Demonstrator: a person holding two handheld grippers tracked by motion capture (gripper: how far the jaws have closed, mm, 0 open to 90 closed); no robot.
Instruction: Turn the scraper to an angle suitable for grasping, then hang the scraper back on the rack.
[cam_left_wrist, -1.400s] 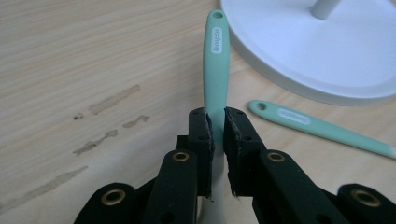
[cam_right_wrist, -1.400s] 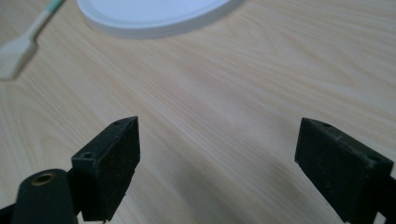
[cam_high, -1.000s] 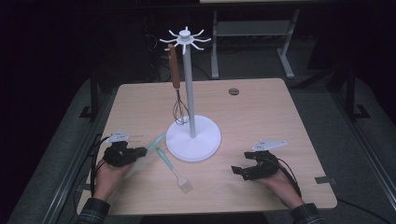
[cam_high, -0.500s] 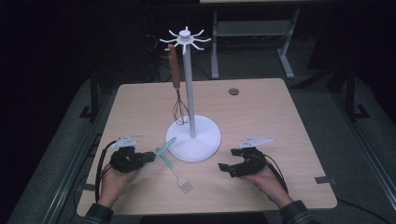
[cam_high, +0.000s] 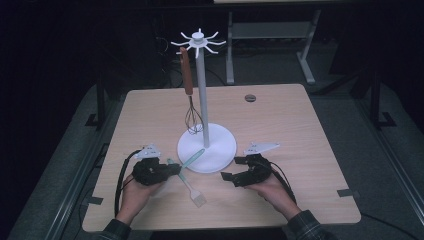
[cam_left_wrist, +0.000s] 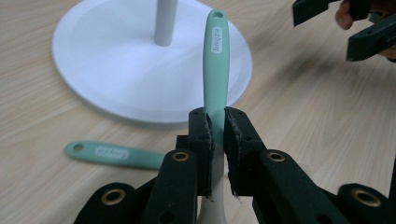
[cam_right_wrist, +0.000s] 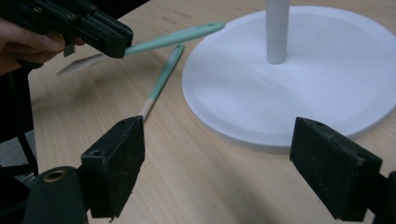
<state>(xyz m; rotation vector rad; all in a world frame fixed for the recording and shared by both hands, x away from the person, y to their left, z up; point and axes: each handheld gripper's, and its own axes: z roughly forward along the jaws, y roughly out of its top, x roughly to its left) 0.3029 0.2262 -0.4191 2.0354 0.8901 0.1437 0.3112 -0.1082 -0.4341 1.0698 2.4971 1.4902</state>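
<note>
Three views, taken in turn.

High view, table: a light wooden table (cam_high: 300, 130) carries a white utensil stand with a round flat base (cam_high: 220, 145), a slim post and a spoked top.
High view, whisk: a wire whisk with a brown handle (cam_high: 189, 95) hangs from one spoke, beside the post.
High view, left gripper: the left gripper (cam_high: 170, 170) sits at the near left of the base, held in a hand, and grips a mint-green spatula with a pale blade (cam_high: 192, 157); the handle tip reaches over the base rim.
High view, brush: a second mint-handled utensil with a pale brush-like head (cam_high: 192, 192) lies flat on the table, just in front of the base, between the two grippers.
High view, right gripper: the right gripper (cam_high: 231, 169) is at the near right of the base, jaws wide apart, nothing in them.

Left gripper view, grip: the left gripper (cam_left_wrist: 218, 135) has its pads pressed on the spatula (cam_left_wrist: 215, 56) low on its handle; the handle points away, over the base (cam_left_wrist: 112, 60).
Left gripper view, brush: the brush handle (cam_left_wrist: 112, 154) lies on the wood to the left.

Right gripper view, jaws: the right gripper (cam_right_wrist: 224, 163) stands wide open and empty above bare wood, near the base (cam_right_wrist: 303, 84).
Right gripper view, far side: the left gripper (cam_right_wrist: 109, 39) holds the spatula (cam_right_wrist: 177, 36) lifted off the table; the brush (cam_right_wrist: 161, 79) lies beneath it.
</note>
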